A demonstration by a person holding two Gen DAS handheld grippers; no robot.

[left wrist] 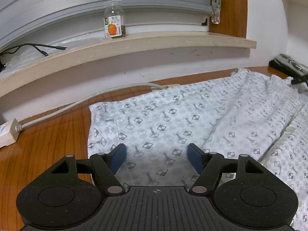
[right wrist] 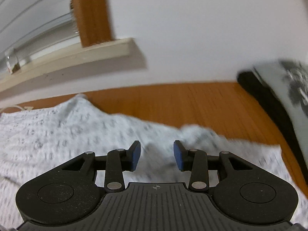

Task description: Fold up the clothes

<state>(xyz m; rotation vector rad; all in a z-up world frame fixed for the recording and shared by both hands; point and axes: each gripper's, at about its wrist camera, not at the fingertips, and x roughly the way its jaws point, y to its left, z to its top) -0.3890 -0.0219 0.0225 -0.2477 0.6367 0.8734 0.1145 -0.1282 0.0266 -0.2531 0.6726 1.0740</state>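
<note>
Two black hand-held grippers with blue pads hover over one garment, a white cotton shirt printed with small grey checked squares (left wrist: 173, 119), which lies spread flat across the orange-brown wooden desk (left wrist: 48, 134); the left hand-held gripper (left wrist: 156, 158) has its jaws spread wide and holds nothing, the printed cloth showing plainly between the pads, close to the shirt's left edge; a button placket with a pale button (left wrist: 290, 129) runs along the right of that view; the right hand-held gripper (right wrist: 156, 158) is likewise open, though less widely, with nothing between its pads, and it sits above the shirt (right wrist: 57, 134) near a rumpled fold at the far edge; this view is blurred, so whether the pads touch the cloth I cannot tell; beyond the shirt the bare desk (right wrist: 192, 105) runs to a white wall (right wrist: 192, 28); a grey cable (left wrist: 77, 101) runs along the desk's back edge from a white power strip (left wrist: 7, 132) at the left; above it a beige window sill (left wrist: 134, 46) carries a clear glass jar with an orange-fruit label (left wrist: 114, 20) and a thin black cable (left wrist: 38, 48); a beaded blind cord with a clear plastic pull (left wrist: 216, 9) hangs beside the wooden window frame (left wrist: 231, 5); a dark folded item with a grey print (right wrist: 279, 88) lies at the desk's right end, apart from the shirt.
</note>
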